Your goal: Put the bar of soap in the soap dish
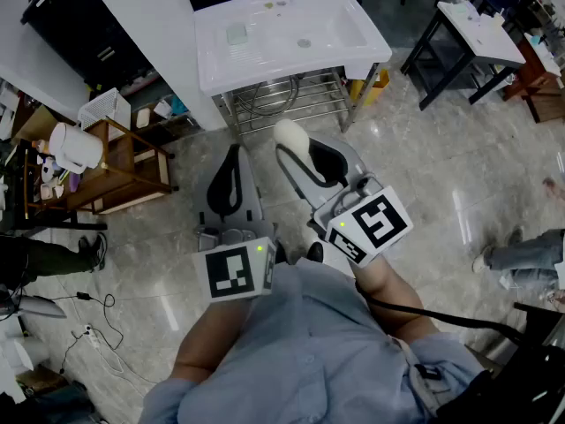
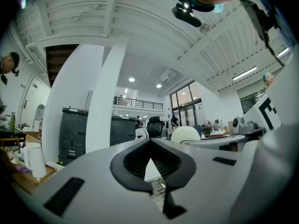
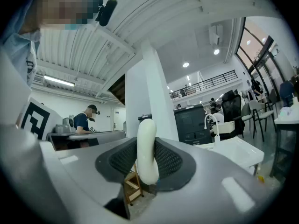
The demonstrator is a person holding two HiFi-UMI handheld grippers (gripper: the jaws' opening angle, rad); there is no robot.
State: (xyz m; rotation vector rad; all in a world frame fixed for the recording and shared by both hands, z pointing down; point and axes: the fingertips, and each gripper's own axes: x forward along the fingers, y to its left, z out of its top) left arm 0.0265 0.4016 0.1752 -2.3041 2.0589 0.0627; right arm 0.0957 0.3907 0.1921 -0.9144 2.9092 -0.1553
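A white oval bar of soap [image 1: 290, 138] stands on edge between the pads of my right gripper [image 1: 305, 155], which is shut on it; in the right gripper view the bar of soap [image 3: 146, 146] sticks up above the right gripper [image 3: 147, 164]. My left gripper [image 1: 233, 159] is beside it on the left, shut with nothing in it; the left gripper view shows the left gripper [image 2: 150, 158] with its pads meeting. Both are held level over the floor, short of a white sink [image 1: 353, 47]. A small pale green soap dish [image 1: 237, 34] sits on the sink's left part.
A metal rack [image 1: 291, 95] stands under the sink. A wooden shelf [image 1: 115, 166] with a white kettle [image 1: 75, 148] is at the left, with a white basket [image 1: 104, 109] behind it. A black table [image 1: 477, 38] is at the right. A person's feet [image 1: 516, 256] show at the right.
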